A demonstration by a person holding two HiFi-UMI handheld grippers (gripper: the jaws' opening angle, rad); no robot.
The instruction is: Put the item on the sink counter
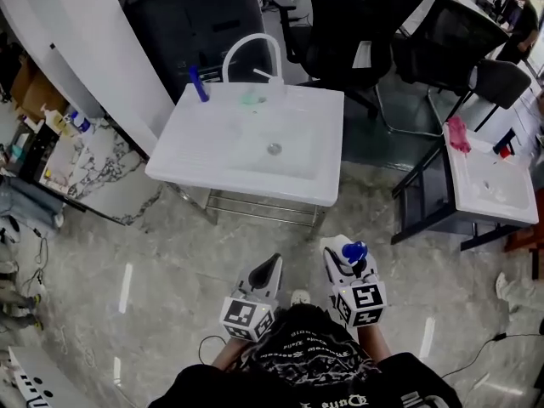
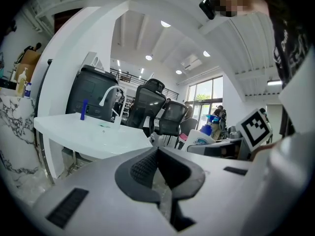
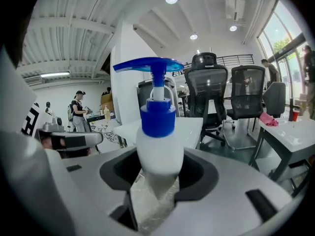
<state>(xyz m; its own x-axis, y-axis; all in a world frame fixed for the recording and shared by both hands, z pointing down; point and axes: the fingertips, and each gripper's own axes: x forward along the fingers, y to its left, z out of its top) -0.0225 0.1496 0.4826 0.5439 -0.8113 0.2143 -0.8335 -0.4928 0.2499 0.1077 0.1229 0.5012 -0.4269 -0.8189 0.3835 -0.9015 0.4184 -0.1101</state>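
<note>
- My right gripper [image 3: 157, 177] sits close in front of me, and its jaws are pinching the white body of a pump bottle [image 3: 158, 144] with a blue pump head. The bottle stands upright between the pads.
- My left gripper [image 2: 157, 167] is beside it. Its jaws are pressed together with nothing between them, so it has no part in the job right now.
- In the head view both grippers hang over bare stone floor [image 1: 170, 253]. The bottle [image 1: 352, 252] is well apart from the sink, so picking it up is done and carrying it over is not.
- Ahead of me is the white sink [image 1: 200, 164] on its metal frame. Its flat rim at the back already holds a small blue thing [image 1: 198, 83] beside the curved tap [image 1: 252, 48].
- I judge three steps are left: bring the bottle over the rim, stand it on a bare flat part away from the basin, then spread the jaws and let go.
- A second sink [image 1: 497, 202] stands further off to the right, with office chairs [image 1: 357, 15] behind.
</note>
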